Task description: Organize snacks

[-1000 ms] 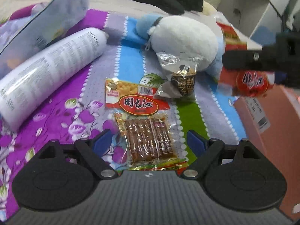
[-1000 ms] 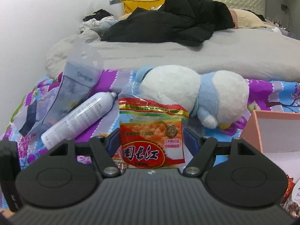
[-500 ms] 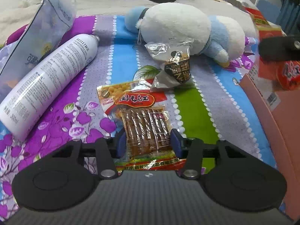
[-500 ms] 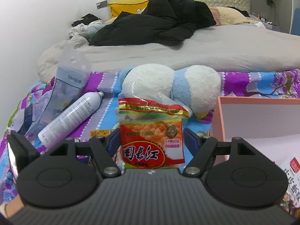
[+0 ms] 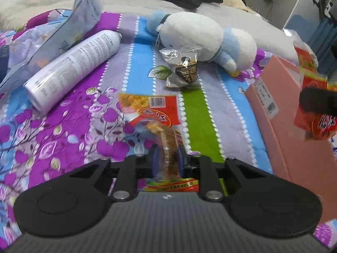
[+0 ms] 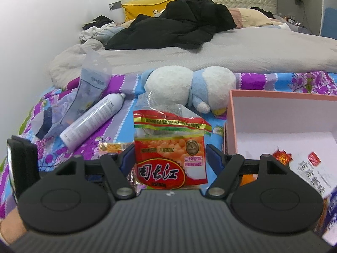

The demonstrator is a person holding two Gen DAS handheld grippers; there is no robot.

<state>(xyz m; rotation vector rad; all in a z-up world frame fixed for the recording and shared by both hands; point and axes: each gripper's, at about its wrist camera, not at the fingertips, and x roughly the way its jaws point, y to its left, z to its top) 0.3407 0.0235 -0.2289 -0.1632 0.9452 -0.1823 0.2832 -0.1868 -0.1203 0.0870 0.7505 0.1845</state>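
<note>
Left wrist view: packet pinched over the bedspread

The left gripper (image 5: 167, 160) has just been closing and now pinches the near end of the red snack packet (image 5: 157, 118), whose long axis runs away from the camera. The right gripper (image 6: 169, 160) clamps a second red packet (image 6: 170, 147) upright beside the pink box (image 6: 229, 113).

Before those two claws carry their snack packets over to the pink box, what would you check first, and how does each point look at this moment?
1. Left claw pinching its packet: ok; jaws have just been closing on it.
2. Right claw holding the red packet: ok.
3. Pink box open: ok.
4. Room left in the box: ok, white floor shows.
5. Brown packet by the plush toy still waiting: not ok.
</note>
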